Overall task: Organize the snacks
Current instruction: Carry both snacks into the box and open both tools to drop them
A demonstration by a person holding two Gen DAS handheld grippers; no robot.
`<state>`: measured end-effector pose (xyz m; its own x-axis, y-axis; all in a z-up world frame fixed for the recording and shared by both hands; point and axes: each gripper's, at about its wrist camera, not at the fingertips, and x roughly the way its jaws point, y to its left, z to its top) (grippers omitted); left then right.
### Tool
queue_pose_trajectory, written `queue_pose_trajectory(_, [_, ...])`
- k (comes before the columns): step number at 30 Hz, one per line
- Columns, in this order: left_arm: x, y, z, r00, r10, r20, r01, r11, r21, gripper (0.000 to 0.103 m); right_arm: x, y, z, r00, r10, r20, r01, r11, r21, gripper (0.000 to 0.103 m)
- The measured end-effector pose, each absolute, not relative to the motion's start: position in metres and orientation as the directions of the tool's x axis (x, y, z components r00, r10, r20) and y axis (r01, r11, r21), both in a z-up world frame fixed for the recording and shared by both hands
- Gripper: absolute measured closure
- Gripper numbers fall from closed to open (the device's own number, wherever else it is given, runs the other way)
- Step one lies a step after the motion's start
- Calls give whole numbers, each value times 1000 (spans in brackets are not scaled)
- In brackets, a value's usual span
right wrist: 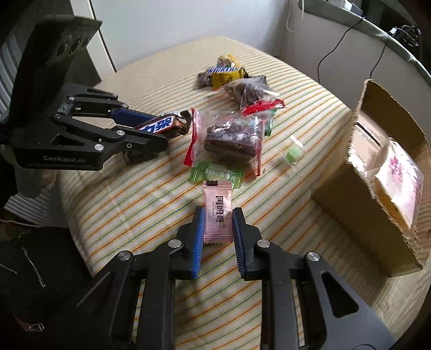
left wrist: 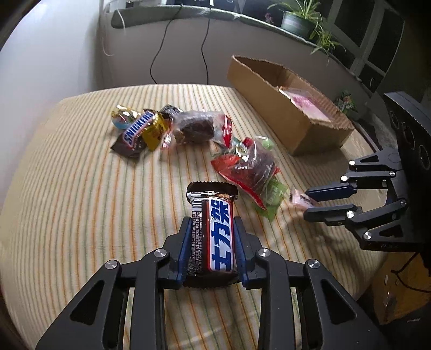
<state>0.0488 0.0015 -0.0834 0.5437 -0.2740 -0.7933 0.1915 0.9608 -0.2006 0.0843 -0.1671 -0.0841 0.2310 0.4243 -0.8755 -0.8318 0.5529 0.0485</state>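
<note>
Two grasps made: my left gripper [left wrist: 212, 242] clamps the Snickers bar [left wrist: 214, 231], my right gripper [right wrist: 216, 228] pinches the pink candy [right wrist: 217, 215]; beyond the fingertips lie loose snacks [right wrist: 231, 140], then the cardboard box [right wrist: 377, 172], likely the next carry.

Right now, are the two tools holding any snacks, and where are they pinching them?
Left tool pinches the Snickers bar by its long sides, near the lower end. Right tool pinches the pink candy packet by its side edges.

White wall [right wrist: 167, 24], plant-lined windowsill [left wrist: 269, 25].
</note>
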Motion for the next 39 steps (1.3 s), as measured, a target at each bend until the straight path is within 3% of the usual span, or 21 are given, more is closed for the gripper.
queue_pose_trajectory(17, [107, -29, -30, 624, -345, -701, 273, 937, -218, 76, 151, -222, -11, 417, 487, -767, -712, 700, 58, 82])
queue_pose_trajectory(39, [223, -108, -18, 604, -409, -684, 357, 906, -227, 76, 291, -276, -20, 494, 373, -786, -534, 843, 64, 82])
